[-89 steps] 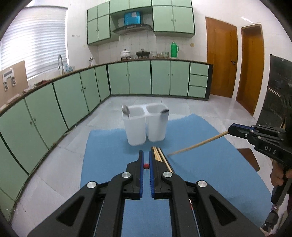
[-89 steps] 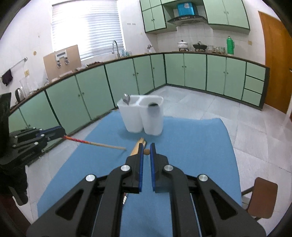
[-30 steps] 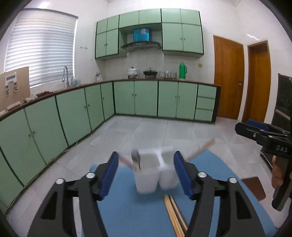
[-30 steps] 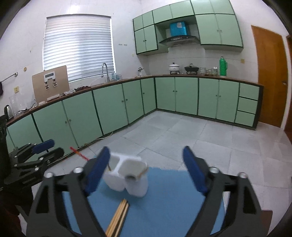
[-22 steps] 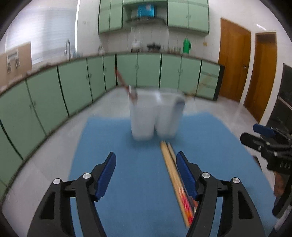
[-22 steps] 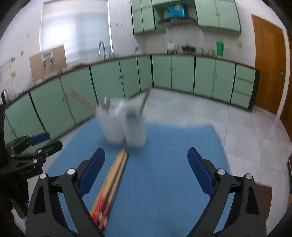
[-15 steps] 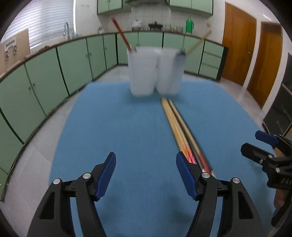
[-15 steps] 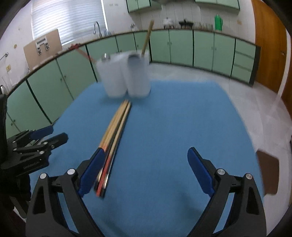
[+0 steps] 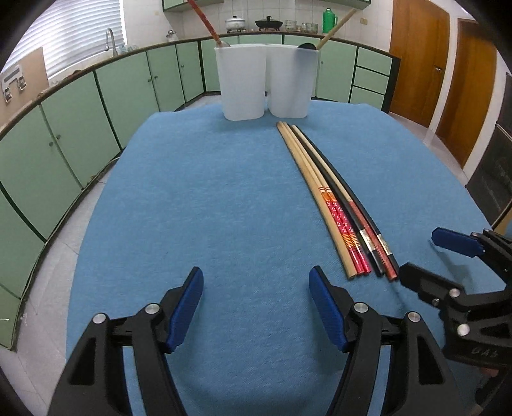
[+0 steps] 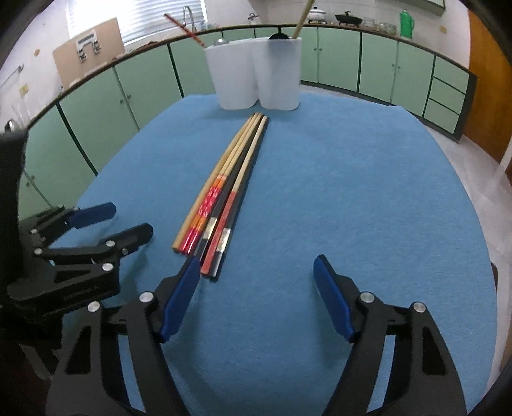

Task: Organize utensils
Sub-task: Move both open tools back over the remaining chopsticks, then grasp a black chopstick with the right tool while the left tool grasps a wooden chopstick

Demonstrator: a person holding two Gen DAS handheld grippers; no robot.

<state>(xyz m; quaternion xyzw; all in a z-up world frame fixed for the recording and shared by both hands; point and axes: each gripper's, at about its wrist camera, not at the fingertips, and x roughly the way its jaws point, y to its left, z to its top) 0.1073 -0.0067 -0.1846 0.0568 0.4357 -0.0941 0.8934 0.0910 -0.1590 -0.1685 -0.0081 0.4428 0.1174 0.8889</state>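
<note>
A white two-compartment holder (image 9: 265, 84) (image 10: 256, 75) stands at the far end of the blue mat. A red chopstick (image 9: 204, 20) and a spoon sit in its left cup, a wooden chopstick (image 9: 337, 27) and a dark utensil in its right cup. Several chopsticks (image 9: 332, 198) (image 10: 224, 192) lie side by side on the mat. My left gripper (image 9: 256, 304) is open and empty, near their butt ends, to their left. My right gripper (image 10: 254, 297) is open and empty, its left finger beside those ends.
The blue mat (image 9: 208, 192) covers the table and drops off at its edges. Green kitchen cabinets (image 9: 80, 105) ring the room. Wooden doors (image 9: 448, 64) stand at the right. The right gripper shows in the left wrist view (image 9: 432, 256), the left gripper in the right wrist view (image 10: 112, 220).
Both grippers let go of their chopsticks, which stand in the holder now. Both opened wide, pulled back and came down low near the butt ends of the lying chopsticks.
</note>
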